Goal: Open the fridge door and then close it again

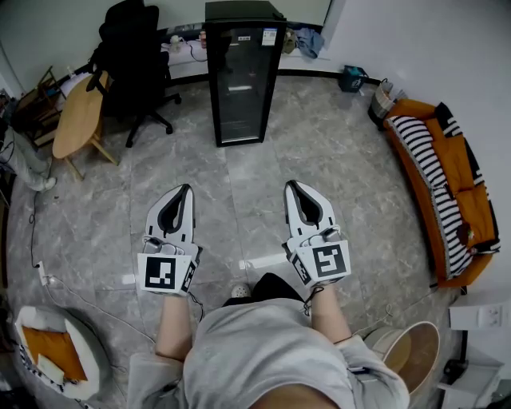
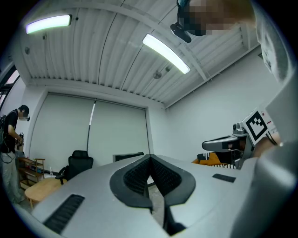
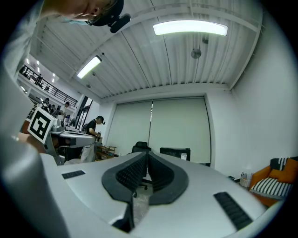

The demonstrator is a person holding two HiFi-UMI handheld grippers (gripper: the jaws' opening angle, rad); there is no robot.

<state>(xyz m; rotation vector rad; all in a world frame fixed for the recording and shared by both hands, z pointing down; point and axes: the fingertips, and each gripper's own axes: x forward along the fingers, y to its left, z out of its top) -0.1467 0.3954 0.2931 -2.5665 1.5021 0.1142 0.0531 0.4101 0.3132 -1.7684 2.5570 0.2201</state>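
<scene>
Black fridge [image 1: 242,76] stands upright, front facing the person [image 1: 267,355].

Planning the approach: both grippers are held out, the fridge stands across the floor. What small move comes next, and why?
Probably step toward the black glass-door fridge: its door looks closed, and the left gripper and right gripper, both shut and empty, are well short of it.
</scene>
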